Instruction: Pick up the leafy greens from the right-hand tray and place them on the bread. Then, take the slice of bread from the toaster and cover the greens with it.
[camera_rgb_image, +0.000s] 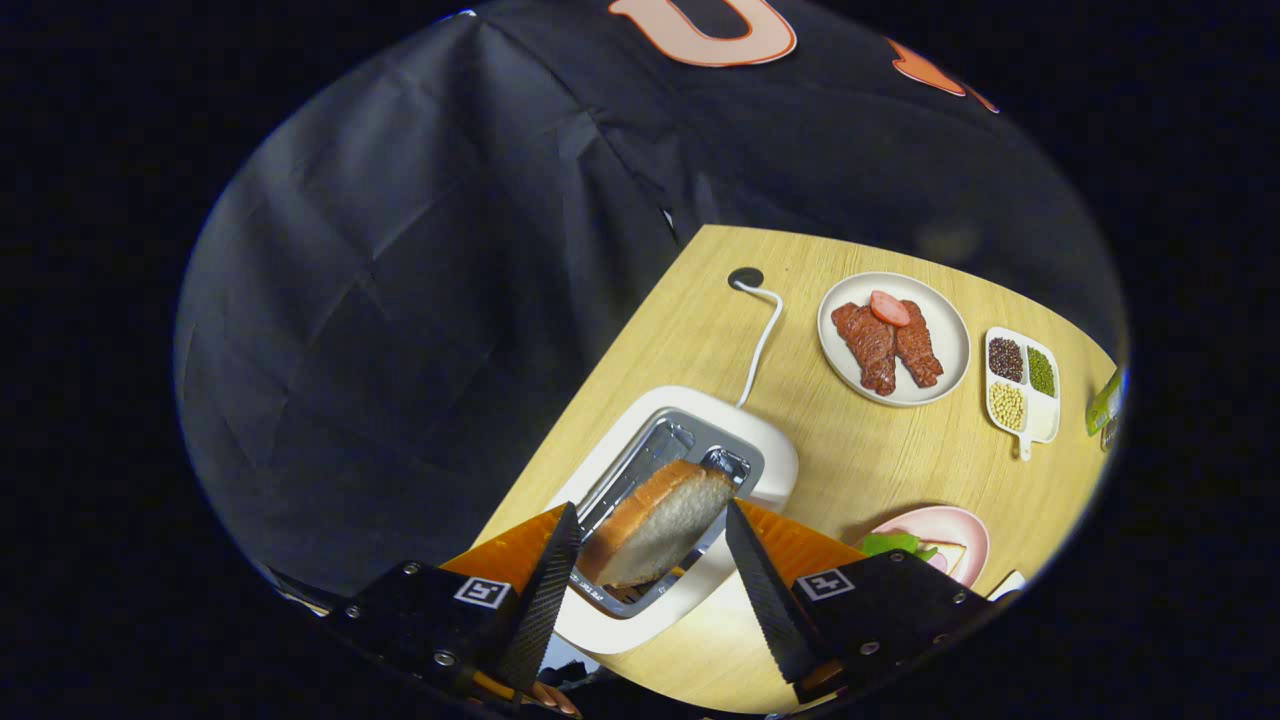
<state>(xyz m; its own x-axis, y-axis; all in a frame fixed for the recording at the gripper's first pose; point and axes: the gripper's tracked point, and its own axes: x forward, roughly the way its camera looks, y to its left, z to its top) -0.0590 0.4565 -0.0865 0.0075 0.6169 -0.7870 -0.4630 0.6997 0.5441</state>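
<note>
**Your fingers straddle the toast slice, not yet touching it.**

Your gripper (652, 560) is spread wide, one finger on each side of the bread slice (655, 522), with a gap showing at both faces. The slice, brown crust and pale crumb, stands tilted out of the slot of the white toaster (770, 455). To the right, near you, a pink plate (965, 530) holds leafy greens (893, 543) over a bread slice. Farther off, the toaster's white cord (762, 340) runs to a dark grommet; right of it, a white plate (945, 340) carries meat strips and a sausage slice, then a divided dish (1043, 420) of beans.
</note>
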